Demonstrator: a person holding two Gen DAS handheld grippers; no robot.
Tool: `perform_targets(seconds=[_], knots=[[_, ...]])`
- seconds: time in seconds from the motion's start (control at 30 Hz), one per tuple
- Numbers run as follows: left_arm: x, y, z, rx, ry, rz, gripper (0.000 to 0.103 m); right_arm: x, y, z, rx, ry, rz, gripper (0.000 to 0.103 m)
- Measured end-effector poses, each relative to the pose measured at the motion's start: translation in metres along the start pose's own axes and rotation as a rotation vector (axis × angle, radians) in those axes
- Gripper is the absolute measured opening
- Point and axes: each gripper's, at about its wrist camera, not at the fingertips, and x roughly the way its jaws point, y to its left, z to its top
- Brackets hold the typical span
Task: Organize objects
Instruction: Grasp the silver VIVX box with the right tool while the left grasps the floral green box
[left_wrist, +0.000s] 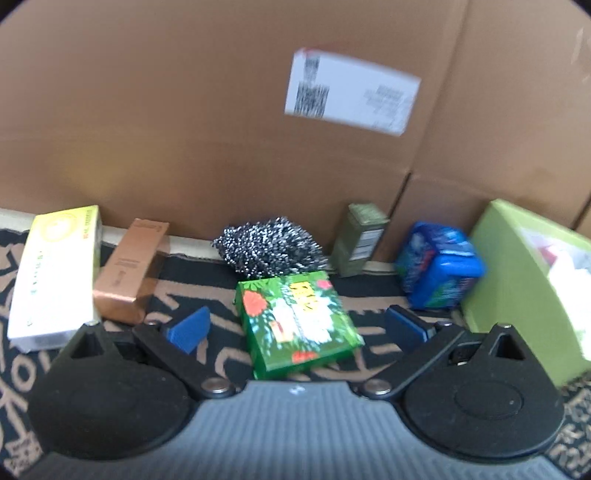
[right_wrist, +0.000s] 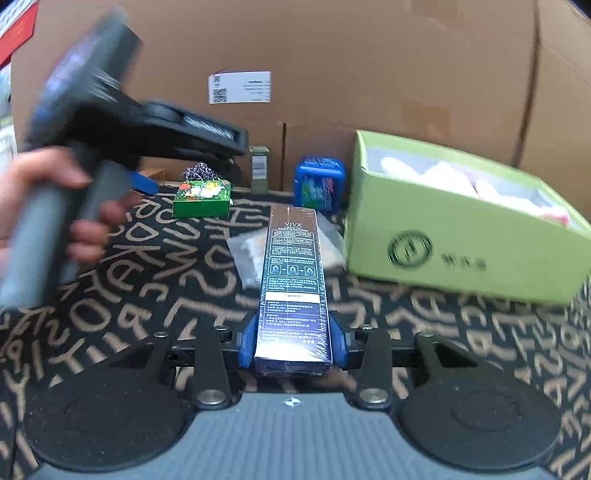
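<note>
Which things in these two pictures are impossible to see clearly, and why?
- Contents of the green box: right wrist view, blurred; in the left view cut by the edge.
- Shipping label: text blurred, both views.
- Clear bag: partly hidden under the dark box held by the right gripper.

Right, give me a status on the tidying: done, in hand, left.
Done: the green bin already holds some white items. In hand: the right hand-held gripper is shut on the dark box; the left hand-held gripper is open over the floral box. Left: scourer, blue pack, olive box, copper box, yellow box.
</note>
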Motion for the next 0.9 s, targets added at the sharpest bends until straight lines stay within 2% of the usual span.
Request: perform_targets(seconds=[0.1,0.13,0.3,0.47,0.53,0.6,0.63,0.67,0.77,0.9], knots=[[0.006,0.0,-0.002,0.04,0.0,0.029,0.084,-0.007,-0.004,-0.006,0.011,0.003,0.011,0.043],[0.003,0.0,-0.005,0.063,-0.004,0.011,0.069,-0.008,-0.004,-0.007,0.01,0.003,0.016,0.043],[-0.026,0.013,-0.029,0.108,0.015,-0.061,0.068,-0.007,-0.009,-0.008,0.036,0.008,0.043,0.043],[-0.076,0.027,-0.07,0.195,0.045,-0.127,0.069,-0.017,-0.009,-0.013,0.016,0.016,0.064,0.043],[-0.092,0.029,-0.076,0.219,0.048,-0.123,0.071,-0.026,-0.012,-0.018,0.003,0.022,0.08,0.043],[-0.103,0.033,-0.08,0.211,0.023,-0.111,0.082,-0.031,-0.013,-0.021,0.001,0.03,0.086,0.045],[-0.108,0.034,-0.078,0.208,0.005,-0.099,0.086,-0.032,-0.013,-0.021,-0.002,0.033,0.081,0.051],[-0.11,0.033,-0.078,0.211,-0.01,-0.087,0.086,-0.032,-0.012,-0.02,-0.006,0.03,0.07,0.057],[-0.108,0.029,-0.075,0.231,-0.002,-0.066,0.082,-0.031,-0.008,-0.015,-0.023,0.003,0.058,0.061],[-0.106,0.026,-0.081,0.244,0.014,-0.06,0.083,-0.025,-0.007,-0.009,-0.038,-0.009,0.051,0.064]])
